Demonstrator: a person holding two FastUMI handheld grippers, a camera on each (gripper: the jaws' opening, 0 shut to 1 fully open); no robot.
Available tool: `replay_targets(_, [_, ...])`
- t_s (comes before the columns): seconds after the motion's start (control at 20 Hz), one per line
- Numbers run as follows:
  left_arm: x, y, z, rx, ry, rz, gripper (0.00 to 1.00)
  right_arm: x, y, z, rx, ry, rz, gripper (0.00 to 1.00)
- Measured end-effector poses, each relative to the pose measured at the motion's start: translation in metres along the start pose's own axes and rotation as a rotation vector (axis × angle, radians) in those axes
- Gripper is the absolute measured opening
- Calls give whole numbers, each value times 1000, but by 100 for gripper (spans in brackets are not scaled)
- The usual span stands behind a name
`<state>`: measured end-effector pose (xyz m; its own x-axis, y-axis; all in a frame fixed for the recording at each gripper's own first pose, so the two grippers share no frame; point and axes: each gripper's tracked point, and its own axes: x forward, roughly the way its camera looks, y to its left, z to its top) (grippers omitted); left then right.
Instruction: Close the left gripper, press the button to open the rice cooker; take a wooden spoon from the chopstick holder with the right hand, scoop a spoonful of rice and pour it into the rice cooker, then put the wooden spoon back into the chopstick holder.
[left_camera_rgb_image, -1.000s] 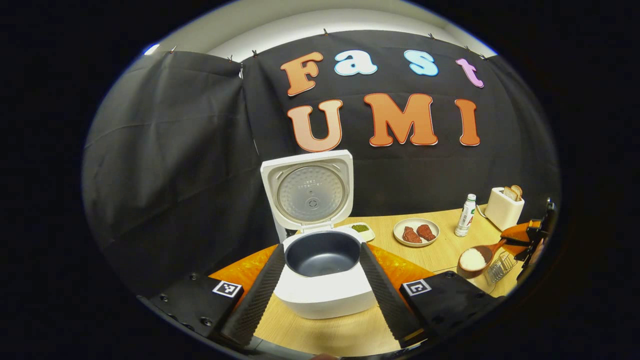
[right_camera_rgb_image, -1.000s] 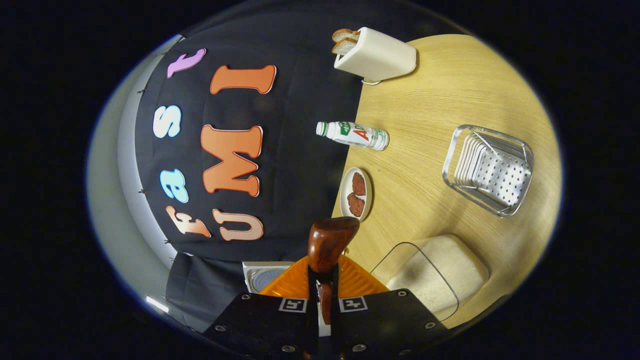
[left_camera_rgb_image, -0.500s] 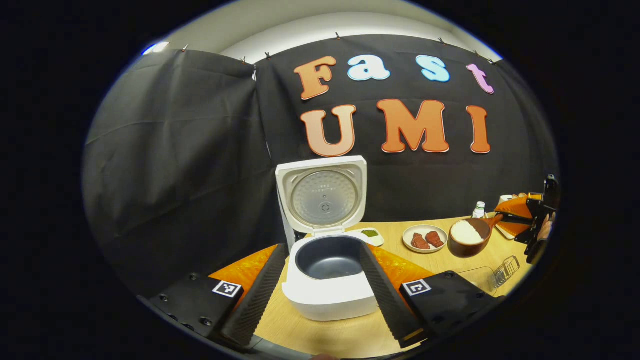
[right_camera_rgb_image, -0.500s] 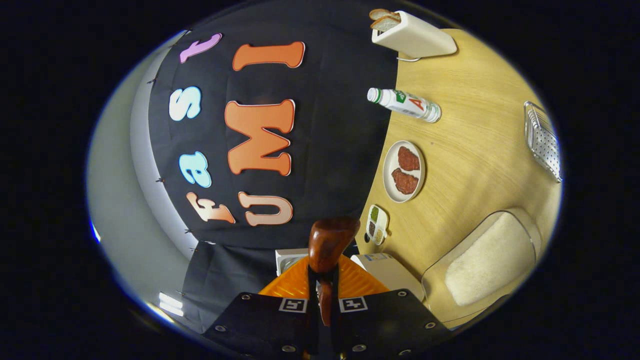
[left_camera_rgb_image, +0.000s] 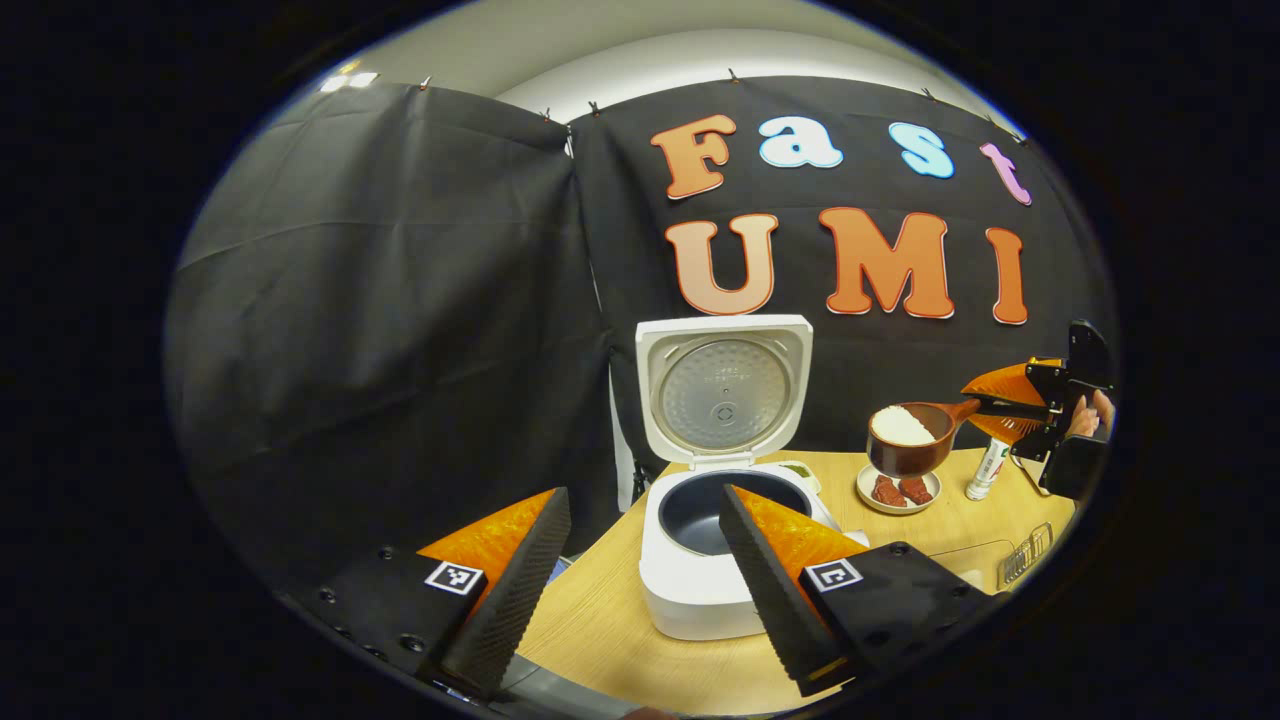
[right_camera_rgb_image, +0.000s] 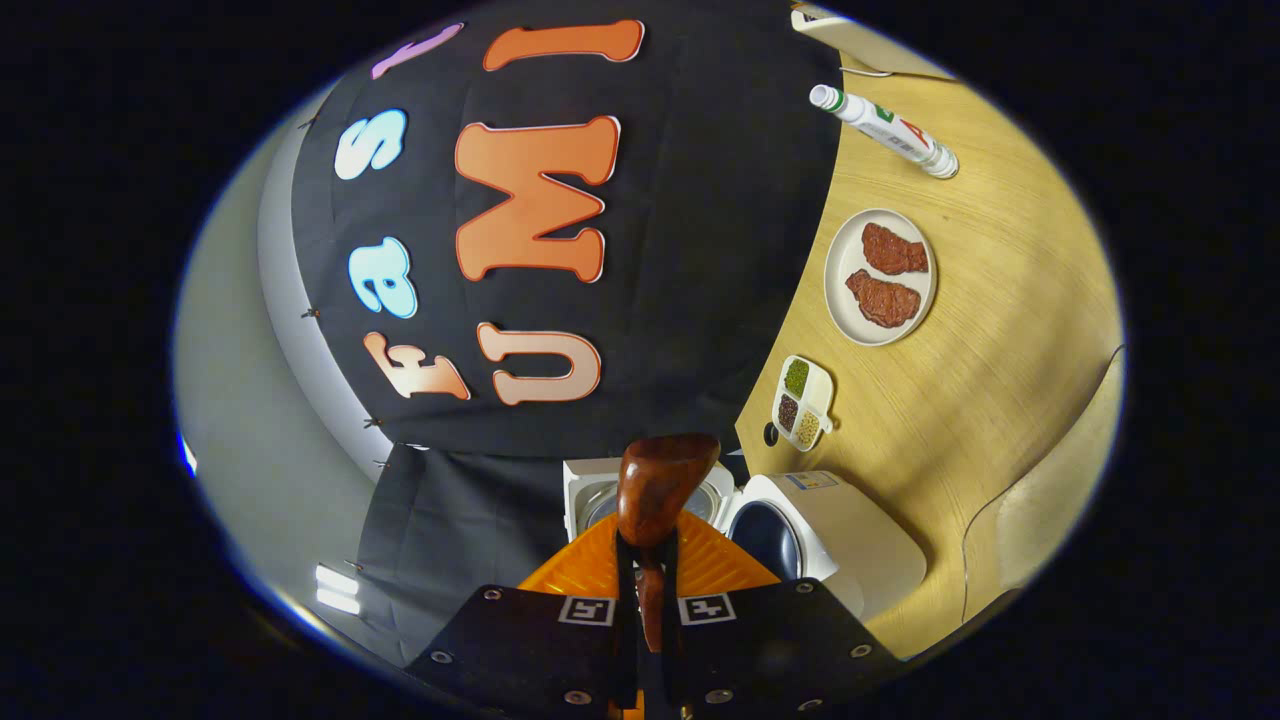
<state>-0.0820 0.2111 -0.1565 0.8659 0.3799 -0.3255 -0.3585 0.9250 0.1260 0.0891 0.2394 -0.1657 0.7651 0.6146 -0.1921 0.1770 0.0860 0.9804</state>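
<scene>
The white rice cooker (left_camera_rgb_image: 700, 590) stands open on the wooden table, lid (left_camera_rgb_image: 725, 385) upright and its dark inner pot bare. My left gripper (left_camera_rgb_image: 640, 570) is open just in front of the cooker and holds nothing. To the right, my right gripper (left_camera_rgb_image: 1010, 405) is shut on the handle of the wooden spoon (left_camera_rgb_image: 905, 440). The spoon's bowl carries a heap of white rice in the air, right of the lid. In the right gripper view the spoon (right_camera_rgb_image: 660, 485) sticks out from the shut right gripper (right_camera_rgb_image: 648, 545), with the cooker (right_camera_rgb_image: 830, 535) below and ahead.
A plate of red meat (left_camera_rgb_image: 897, 488) and a bottle (left_camera_rgb_image: 985, 468) stand behind the spoon. The wire chopstick holder (left_camera_rgb_image: 1030, 545) stands near the table's right edge. A small seasoning dish (right_camera_rgb_image: 803, 402) lies behind the cooker, and the glass rice container (right_camera_rgb_image: 1050, 510) is nearby.
The right gripper has lifted the rice-filled spoon out of the container and carried it up and toward the cooker. The left gripper has swung left, staying open.
</scene>
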Motion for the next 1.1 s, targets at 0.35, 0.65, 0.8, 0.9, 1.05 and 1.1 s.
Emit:
replay_targets(0.35, [6,43,-14,-19,26,78,100,71,-1,-30,-97,27,-51,9])
replay_targets(0.65, [8,59,-19,-15,49,106,99,120,-13,-55,-292,42,-124,9])
replay_targets(0.8, [11,64,-23,-6,53,112,100,136,-23,-71,-430,64,-168,9])
replay_targets(0.9, [13,66,-24,-10,61,117,100,145,-29,-80,-502,70,-190,8])
replay_targets(1.05, [11,70,-31,-20,75,120,100,153,-37,-85,-602,74,-216,9])
replay_targets(1.1, [11,73,-31,-17,76,124,100,155,-36,-86,-636,72,-218,9])
